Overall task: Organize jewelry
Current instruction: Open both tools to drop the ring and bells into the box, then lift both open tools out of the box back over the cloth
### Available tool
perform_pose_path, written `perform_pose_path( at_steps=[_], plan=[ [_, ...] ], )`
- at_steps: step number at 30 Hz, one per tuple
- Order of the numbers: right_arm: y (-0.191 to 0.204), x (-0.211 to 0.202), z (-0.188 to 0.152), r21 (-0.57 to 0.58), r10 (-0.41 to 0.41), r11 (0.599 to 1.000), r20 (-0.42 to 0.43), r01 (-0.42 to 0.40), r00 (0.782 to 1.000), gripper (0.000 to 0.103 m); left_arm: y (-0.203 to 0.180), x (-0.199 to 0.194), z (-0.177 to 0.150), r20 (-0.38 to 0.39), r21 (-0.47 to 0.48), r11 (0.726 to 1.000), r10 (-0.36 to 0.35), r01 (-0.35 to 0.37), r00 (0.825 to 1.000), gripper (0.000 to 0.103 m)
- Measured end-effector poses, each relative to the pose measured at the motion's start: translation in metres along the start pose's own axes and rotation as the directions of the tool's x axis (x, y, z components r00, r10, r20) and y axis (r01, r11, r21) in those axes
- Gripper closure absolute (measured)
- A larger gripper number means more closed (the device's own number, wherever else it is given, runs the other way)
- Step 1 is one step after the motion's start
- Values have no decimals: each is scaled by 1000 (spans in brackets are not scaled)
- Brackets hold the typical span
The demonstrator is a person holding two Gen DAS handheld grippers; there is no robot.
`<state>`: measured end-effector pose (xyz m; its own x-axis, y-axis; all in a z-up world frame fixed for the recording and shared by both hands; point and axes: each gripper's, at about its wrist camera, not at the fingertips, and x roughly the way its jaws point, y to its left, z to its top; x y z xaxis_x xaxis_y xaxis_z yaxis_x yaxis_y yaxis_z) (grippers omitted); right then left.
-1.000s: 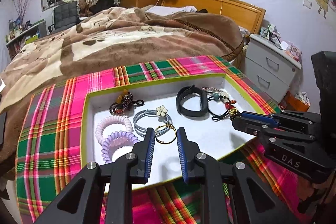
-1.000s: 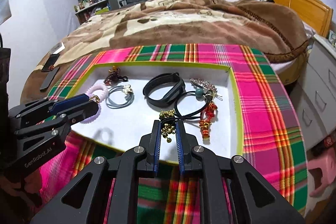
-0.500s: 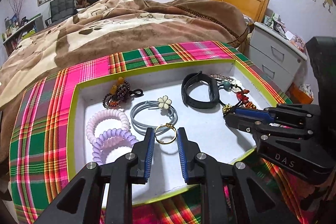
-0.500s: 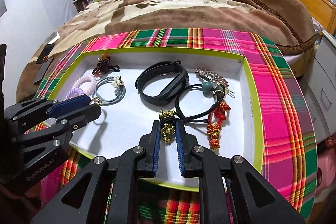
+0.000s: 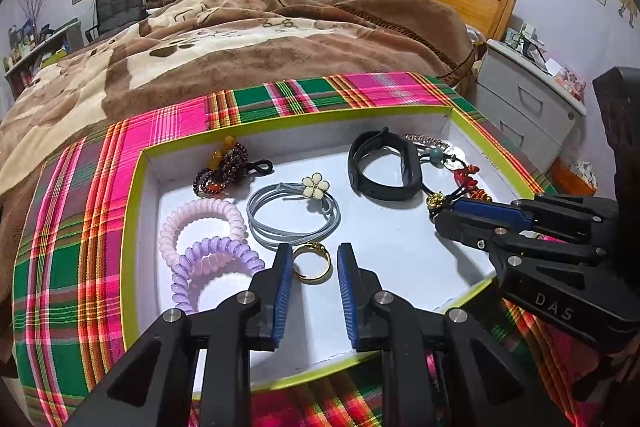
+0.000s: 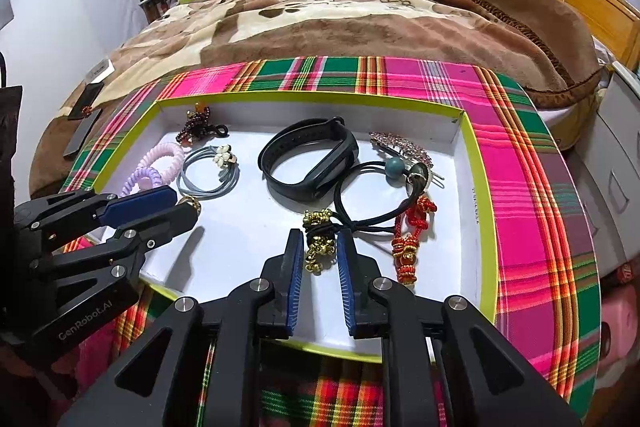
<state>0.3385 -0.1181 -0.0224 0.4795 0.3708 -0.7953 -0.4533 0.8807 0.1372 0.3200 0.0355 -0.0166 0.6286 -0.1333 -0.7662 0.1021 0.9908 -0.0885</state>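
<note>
A white tray with a lime rim (image 5: pixel 132 195) (image 6: pixel 480 227) holds jewelry. My left gripper (image 5: pixel 311 259) is open, its jaws on either side of a gold ring (image 5: pixel 312 264) that lies on the tray floor. My right gripper (image 6: pixel 319 247) is open around a cluster of gold bells (image 6: pixel 319 247) on a black elastic band (image 6: pixel 372 195). The right gripper also shows in the left wrist view (image 5: pixel 452 215). The left gripper shows in the right wrist view (image 6: pixel 176 203).
In the tray lie pink (image 5: pixel 200 223) and purple (image 5: pixel 212 267) coil ties, a grey flower hair tie (image 5: pixel 294 215), a dark bead bracelet (image 5: pixel 224 171), a black wristband (image 6: pixel 308 163), a red knot charm (image 6: pixel 412 239) and a sparkly clip (image 6: pixel 400 149). A plaid cloth (image 6: pixel 520 167) covers the bed.
Both grippers have moved forward and lower into the tray. The left jaws now flank the gold ring. The right jaws have opened wider around the gold bells.
</note>
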Motion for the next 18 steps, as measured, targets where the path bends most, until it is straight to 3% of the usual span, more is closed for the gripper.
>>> perform_pose_path(
  at_steps=[4, 7, 18],
  plan=[
    [1, -7, -1, 1, 5, 1000, 16, -5, 1000, 83, -1, -8, -1, 16, 2, 1000, 5, -5, 1000, 81],
    [0, -15, -1, 10, 10, 1000, 33, -11, 999, 71, -2, -17, -2, 30, -3, 1000, 5, -5, 1000, 81],
    [7, -69, -32, 32, 10, 999, 134, -14, 991, 70, -9, -74, -27, 122, -32, 999, 36, -32, 992, 81]
  ],
)
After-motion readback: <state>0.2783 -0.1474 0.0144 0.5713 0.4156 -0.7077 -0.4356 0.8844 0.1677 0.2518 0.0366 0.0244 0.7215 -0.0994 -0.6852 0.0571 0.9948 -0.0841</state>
